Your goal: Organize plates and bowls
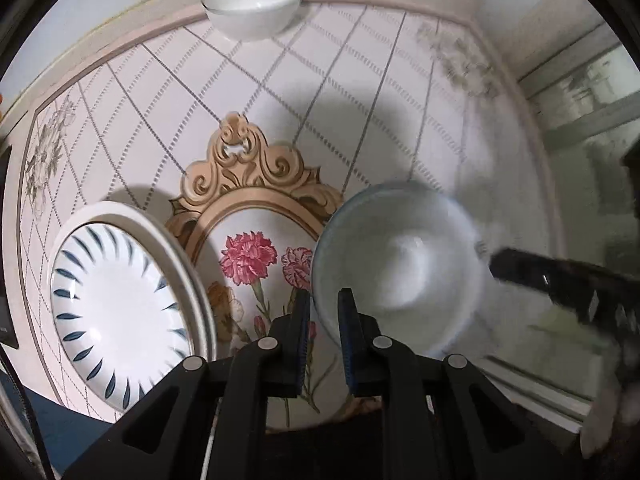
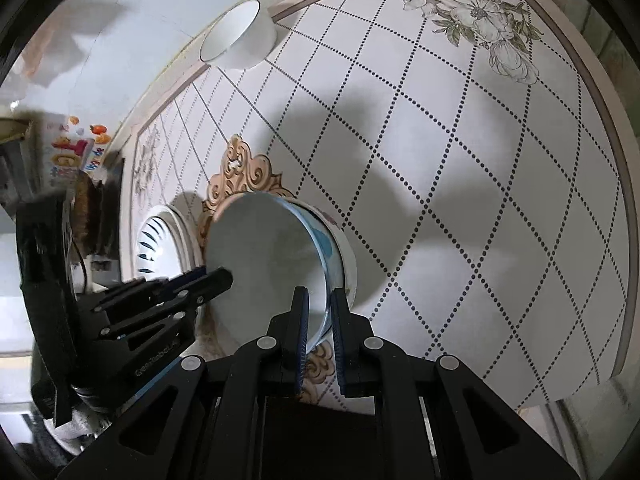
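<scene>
Gripping one bowl (image 1: 400, 264) rim, both grippers' fingers (image 1: 346, 312) closed; another bowl (image 1: 252, 2), one plate (image 1: 120, 304)

A home, it seems: a worktop (image 2: 460, 184) under a flower-printed diamond-pattern cover, crockery such as a white bowl (image 1: 253, 3) and a blue-patterned plate (image 1: 116, 312).

A white bowl with a blue-trimmed rim (image 1: 400, 264) hangs above my table, its rim pinched on two sides. To its left lies a white plate with dark blue petal strokes (image 1: 116, 312). A plain white bowl (image 1: 253, 4) sits upright at the far edge.
</scene>
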`<state>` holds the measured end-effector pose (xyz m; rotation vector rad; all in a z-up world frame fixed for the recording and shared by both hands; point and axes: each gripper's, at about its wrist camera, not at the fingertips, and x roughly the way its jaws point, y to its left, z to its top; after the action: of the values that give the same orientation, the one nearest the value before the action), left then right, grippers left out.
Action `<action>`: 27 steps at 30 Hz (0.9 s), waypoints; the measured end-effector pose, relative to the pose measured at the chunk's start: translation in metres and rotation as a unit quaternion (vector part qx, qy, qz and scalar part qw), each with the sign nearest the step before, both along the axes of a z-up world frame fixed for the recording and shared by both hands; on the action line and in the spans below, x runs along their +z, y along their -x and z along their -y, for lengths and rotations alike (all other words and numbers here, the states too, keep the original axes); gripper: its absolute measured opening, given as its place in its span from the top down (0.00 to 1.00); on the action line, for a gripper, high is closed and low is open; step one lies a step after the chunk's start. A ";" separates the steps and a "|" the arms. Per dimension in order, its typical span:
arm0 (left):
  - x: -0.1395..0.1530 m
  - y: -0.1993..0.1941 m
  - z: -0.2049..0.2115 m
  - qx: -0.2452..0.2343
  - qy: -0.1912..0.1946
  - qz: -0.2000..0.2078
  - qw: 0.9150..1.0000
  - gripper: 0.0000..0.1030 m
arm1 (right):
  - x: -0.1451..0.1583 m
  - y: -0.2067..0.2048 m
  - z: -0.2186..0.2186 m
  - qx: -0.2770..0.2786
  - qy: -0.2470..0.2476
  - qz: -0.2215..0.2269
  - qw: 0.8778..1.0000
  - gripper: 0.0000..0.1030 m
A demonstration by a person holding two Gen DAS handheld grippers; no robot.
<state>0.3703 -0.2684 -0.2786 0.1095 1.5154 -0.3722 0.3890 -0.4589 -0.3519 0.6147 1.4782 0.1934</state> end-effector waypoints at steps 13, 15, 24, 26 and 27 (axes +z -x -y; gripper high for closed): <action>0.015 -0.174 -0.046 0.166 0.052 0.040 0.984 0.69 | 0.018 -0.147 0.024 -0.041 -0.052 0.071 0.995 0.45; 0.002 -0.200 -0.050 0.182 0.058 0.034 0.981 0.69 | 0.007 -0.185 0.021 -0.043 -0.047 0.074 0.995 0.45; -0.057 -0.271 -0.047 0.205 0.072 -0.007 0.976 0.69 | -0.050 -0.291 -0.008 -0.026 -0.027 0.052 0.998 0.45; -0.065 -0.276 -0.044 0.201 0.070 -0.002 0.977 0.70 | -0.062 -0.300 -0.014 -0.017 -0.023 0.045 0.999 0.46; -0.066 -0.277 -0.043 0.200 0.070 0.002 0.977 0.71 | -0.067 -0.303 -0.018 -0.013 -0.026 0.045 0.999 0.51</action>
<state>0.6473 -0.2258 -0.3447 -0.3040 1.4617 -0.1536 0.6918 -0.4413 -0.4186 0.6593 1.3815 0.2364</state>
